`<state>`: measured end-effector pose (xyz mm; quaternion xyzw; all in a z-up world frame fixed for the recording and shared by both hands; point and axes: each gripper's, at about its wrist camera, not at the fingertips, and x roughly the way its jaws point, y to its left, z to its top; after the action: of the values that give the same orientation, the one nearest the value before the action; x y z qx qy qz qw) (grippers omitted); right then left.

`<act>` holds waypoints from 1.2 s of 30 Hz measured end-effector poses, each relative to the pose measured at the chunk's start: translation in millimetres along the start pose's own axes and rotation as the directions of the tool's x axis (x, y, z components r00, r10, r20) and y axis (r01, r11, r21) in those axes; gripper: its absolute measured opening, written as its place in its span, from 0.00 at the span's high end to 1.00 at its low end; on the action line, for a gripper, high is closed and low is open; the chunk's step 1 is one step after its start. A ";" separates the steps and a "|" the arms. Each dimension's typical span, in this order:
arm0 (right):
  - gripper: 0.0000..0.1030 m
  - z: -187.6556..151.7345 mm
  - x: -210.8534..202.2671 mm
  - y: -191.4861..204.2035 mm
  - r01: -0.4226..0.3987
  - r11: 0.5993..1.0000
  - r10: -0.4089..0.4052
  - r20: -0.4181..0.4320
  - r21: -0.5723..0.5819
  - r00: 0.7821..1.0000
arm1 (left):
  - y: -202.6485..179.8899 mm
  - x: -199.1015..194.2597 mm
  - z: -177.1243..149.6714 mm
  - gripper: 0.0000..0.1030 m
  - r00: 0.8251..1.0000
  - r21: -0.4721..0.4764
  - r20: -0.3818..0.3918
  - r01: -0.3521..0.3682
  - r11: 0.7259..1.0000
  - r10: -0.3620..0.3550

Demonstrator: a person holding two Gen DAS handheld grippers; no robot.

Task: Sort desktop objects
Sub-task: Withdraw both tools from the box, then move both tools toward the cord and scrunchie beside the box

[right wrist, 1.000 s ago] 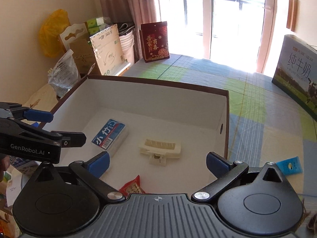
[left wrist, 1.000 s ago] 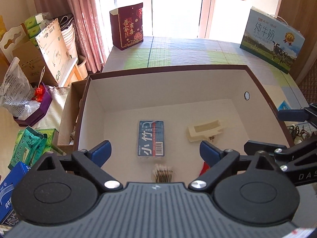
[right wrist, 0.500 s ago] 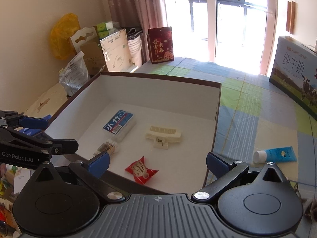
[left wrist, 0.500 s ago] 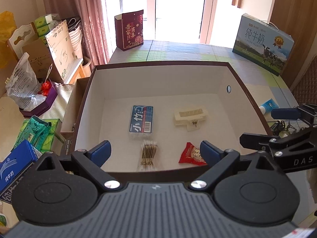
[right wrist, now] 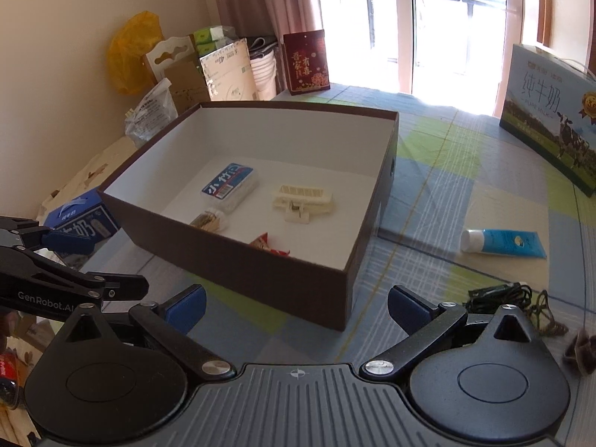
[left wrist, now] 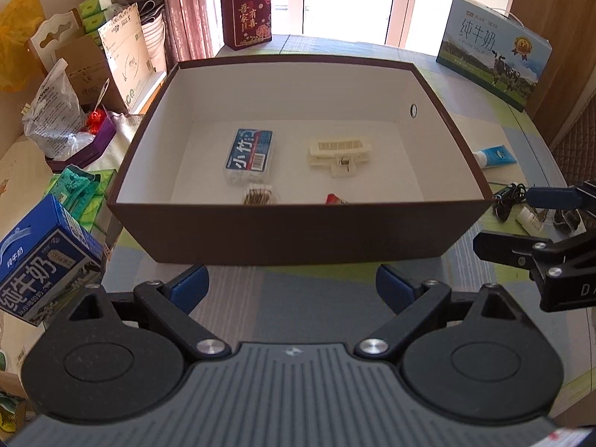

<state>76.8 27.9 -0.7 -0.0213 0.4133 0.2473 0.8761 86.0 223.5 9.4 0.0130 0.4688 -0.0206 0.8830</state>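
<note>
A dark brown box [left wrist: 298, 231] [right wrist: 238, 268] with a white inside stands on the checked tablecloth. In it lie a blue cotton-swab case [left wrist: 249, 155] [right wrist: 230, 183], a cream hair clip [left wrist: 339, 151] [right wrist: 302, 200], a toothpick bundle [left wrist: 259, 195] [right wrist: 209, 219] and a red snack packet [left wrist: 335, 199] [right wrist: 266, 243]. A blue tube [left wrist: 493, 156] [right wrist: 503, 243] and a tangled black cord [left wrist: 508, 197] [right wrist: 499, 294] lie right of the box. My left gripper [left wrist: 292, 287] and right gripper [right wrist: 296, 307] hang open and empty before the box's near wall.
A milk gift box [left wrist: 491, 50] [right wrist: 547, 119] stands at the far right, a red gift bag [left wrist: 247, 15] [right wrist: 306, 61] at the far edge. A blue milk carton [left wrist: 41, 257] sits left of the brown box. Bags and cartons crowd the floor on the left.
Both grippers have drawn back and risen away from the box, from over its inside to in front of its near wall. Both stayed open and empty.
</note>
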 end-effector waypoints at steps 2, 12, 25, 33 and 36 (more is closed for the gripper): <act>0.02 -7.6 -4.0 -4.5 -0.011 1.000 0.011 -0.012 0.015 1.000 | -6.2 0.4 -7.2 0.08 1.000 -0.002 -0.017 0.001 1.000 -0.001; 0.02 -32.8 -25.2 -26.4 -0.010 0.999 0.011 -0.035 0.041 0.999 | -45.3 -3.1 -21.4 0.08 0.999 0.013 -0.035 0.012 1.000 -0.012; 0.02 -67.4 -54.6 -79.0 0.054 0.991 -0.048 -0.054 0.121 0.997 | -105.9 -0.1 -26.0 0.08 0.997 0.067 -0.043 0.061 0.996 -0.058; 0.02 -93.3 -79.3 -129.1 0.146 0.966 -0.134 -0.067 0.216 0.989 | -160.3 11.1 -28.0 0.08 0.990 0.132 -0.066 0.133 0.982 -0.125; 0.02 -102.5 -87.4 -146.8 0.187 0.954 -0.176 -0.064 0.236 0.982 | -182.7 16.5 -27.1 0.08 0.985 0.160 -0.072 0.164 0.973 -0.154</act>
<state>23.0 -161.9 -28.4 0.0423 0.4550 0.1131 0.8822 64.0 41.8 -20.1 0.0491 0.4910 -0.1296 0.8601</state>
